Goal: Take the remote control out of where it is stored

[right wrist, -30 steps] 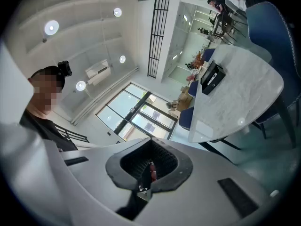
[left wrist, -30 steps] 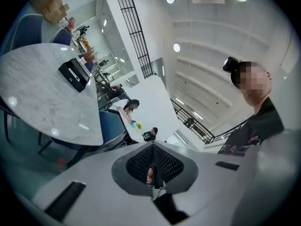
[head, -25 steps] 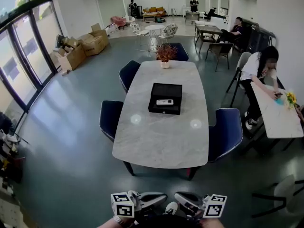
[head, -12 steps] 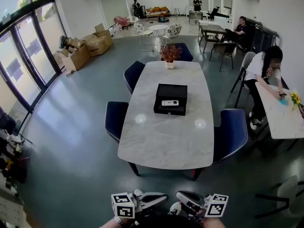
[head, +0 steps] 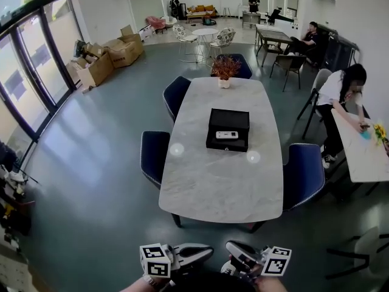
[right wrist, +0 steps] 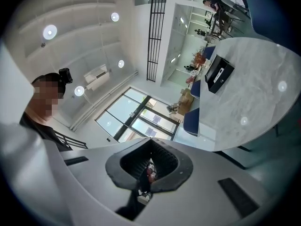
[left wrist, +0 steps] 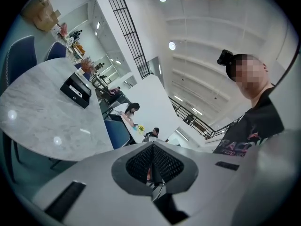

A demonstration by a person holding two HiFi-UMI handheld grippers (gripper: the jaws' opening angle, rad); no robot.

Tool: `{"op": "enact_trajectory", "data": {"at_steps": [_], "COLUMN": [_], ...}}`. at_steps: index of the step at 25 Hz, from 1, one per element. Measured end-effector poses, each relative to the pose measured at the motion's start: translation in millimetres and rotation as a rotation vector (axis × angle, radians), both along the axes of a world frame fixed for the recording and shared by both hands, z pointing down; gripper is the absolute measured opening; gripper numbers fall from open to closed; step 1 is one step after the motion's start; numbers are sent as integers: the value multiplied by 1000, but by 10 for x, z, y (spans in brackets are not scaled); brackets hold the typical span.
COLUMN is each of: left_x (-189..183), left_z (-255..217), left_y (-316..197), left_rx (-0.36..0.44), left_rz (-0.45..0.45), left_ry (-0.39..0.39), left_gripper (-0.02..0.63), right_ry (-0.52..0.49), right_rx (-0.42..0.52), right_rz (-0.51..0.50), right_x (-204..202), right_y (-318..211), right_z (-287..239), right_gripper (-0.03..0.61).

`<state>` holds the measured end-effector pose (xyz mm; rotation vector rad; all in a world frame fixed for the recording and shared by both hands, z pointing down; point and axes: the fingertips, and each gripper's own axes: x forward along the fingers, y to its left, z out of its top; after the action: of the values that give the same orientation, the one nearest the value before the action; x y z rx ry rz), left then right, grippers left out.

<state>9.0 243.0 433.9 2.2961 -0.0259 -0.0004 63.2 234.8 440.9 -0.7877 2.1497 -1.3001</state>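
Marble bench [head: 219, 181] among blue chairs [head: 154, 154] carries box [head: 228, 126] holding remote [head: 227, 135]; left gripper [head: 206, 252], right gripper [head: 232, 250]: fingers together, empty.

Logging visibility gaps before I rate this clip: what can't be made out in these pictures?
- remote control, head view: too small to tell whether it lies on or inside the black box.
- black box, both gripper views: far off and tiny; no lid or latch detail.
- left gripper and right gripper, head view: partly cut off by the bottom edge.
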Motion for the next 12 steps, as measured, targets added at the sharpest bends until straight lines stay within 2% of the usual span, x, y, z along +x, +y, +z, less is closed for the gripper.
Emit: {"op": "enact_trajectory", "data": {"at_steps": [12], "left_x": [-656], "left_z": [1], "left_y": [-821], "left_rx": [-6], "left_rz": [34], "left_ry": [56], "left_gripper": [8], "right_ry": [11], "right_rx": [-11], "right_rz": [59], "right_x": [-641], "right_y": [-815], "right_z": [-32], "right_gripper": [9]}}
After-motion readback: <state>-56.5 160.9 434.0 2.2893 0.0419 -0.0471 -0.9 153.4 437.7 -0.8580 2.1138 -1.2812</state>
